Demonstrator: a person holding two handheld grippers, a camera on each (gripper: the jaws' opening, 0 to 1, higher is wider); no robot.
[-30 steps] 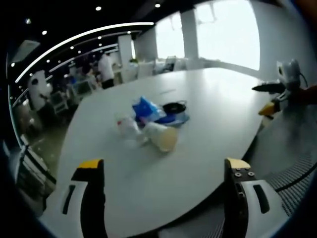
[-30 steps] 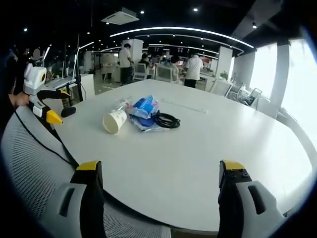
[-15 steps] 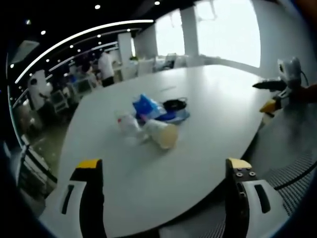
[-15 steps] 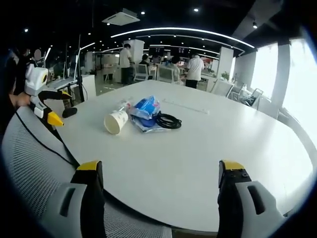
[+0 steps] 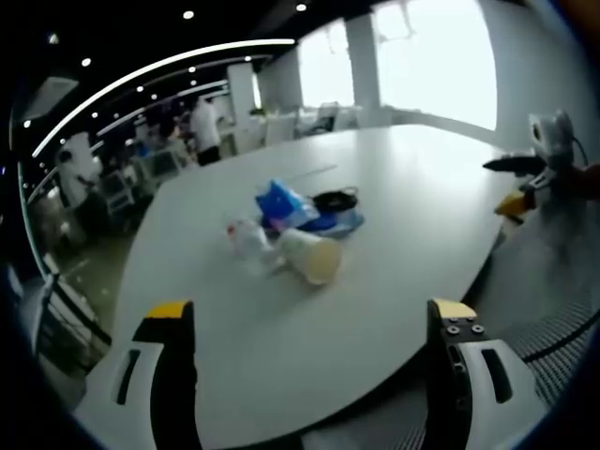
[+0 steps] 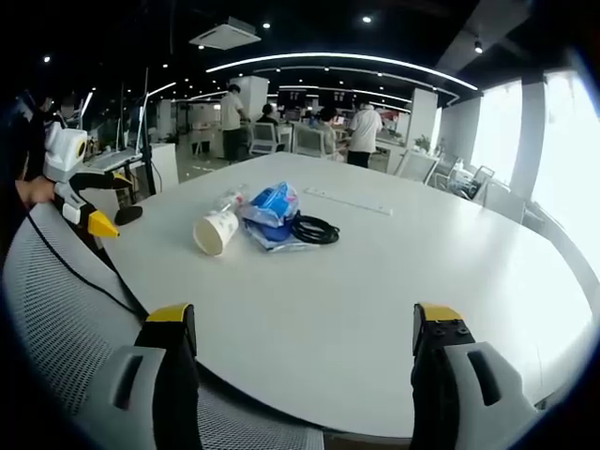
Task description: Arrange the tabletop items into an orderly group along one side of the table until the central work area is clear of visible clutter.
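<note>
Clutter sits in one small cluster near the middle of the white round desk (image 6: 394, 281): a paper cup (image 6: 215, 231) lying on its side, a crumpled clear plastic bottle (image 5: 247, 240), a blue packet (image 6: 272, 203) and a coiled black cable (image 6: 315, 229). Printing on the blue packet is too small and blurred to read, and the cup shows no legible mark.

In the right gripper view the cup's open mouth faces the camera, the packet is just beside it, and the cable lies against the packet's far side. The left gripper view sees the same group from another side and shows the clear bottle more plainly, touching the cup.

Left claw (image 5: 309, 323) is spread wide, holding nothing, well short of the cluster. Right claw (image 6: 295, 323) is likewise spread and empty over the near desk edge. A mesh chair back (image 6: 66, 309) stands by that edge.
</note>
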